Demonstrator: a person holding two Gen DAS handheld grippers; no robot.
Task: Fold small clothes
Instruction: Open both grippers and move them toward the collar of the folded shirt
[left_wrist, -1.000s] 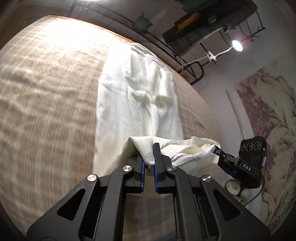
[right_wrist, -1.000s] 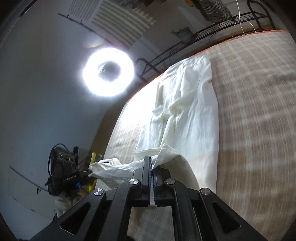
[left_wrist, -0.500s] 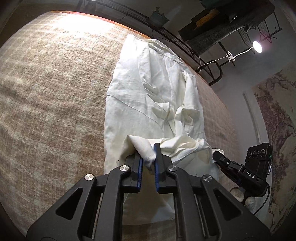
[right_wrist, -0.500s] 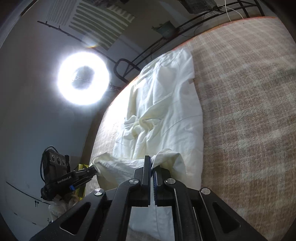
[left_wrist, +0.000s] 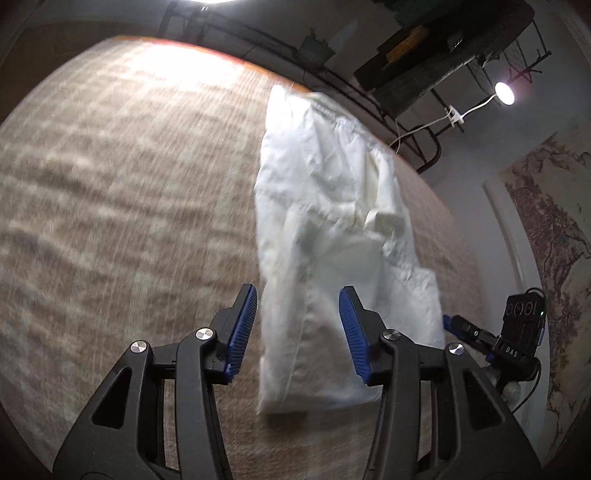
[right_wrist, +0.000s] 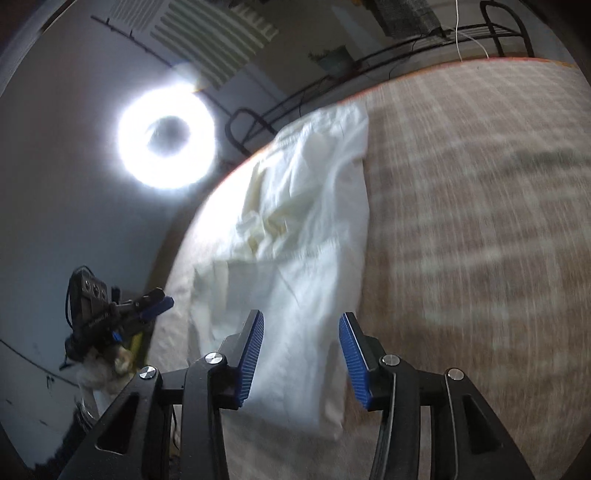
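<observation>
A white garment (left_wrist: 325, 229) lies lengthwise on the beige checked cloth (left_wrist: 129, 203), creased in its middle, with its near end folded over. My left gripper (left_wrist: 297, 325) hovers above the garment's near end; its jaws are opening and the blue pads (left_wrist: 242, 325) touch no fabric. In the right wrist view the same garment (right_wrist: 306, 240) lies below my right gripper (right_wrist: 301, 347), whose jaws are also opening with nothing pinched. The right gripper (left_wrist: 458, 325) shows at the right edge of the left view. The left gripper (right_wrist: 155, 304) shows at the left of the right view.
The checked cloth (right_wrist: 480, 221) covers a wide surface with an orange far edge. Behind it stand a black metal rack (left_wrist: 424, 122), a small lamp (left_wrist: 504, 92) and a ring light (right_wrist: 166, 136). A patterned wall hanging (left_wrist: 554, 236) is at the right.
Both grippers held the garment's near hem lifted, then came down and opened. The hem has dropped out of both and now lies flat on the garment.
</observation>
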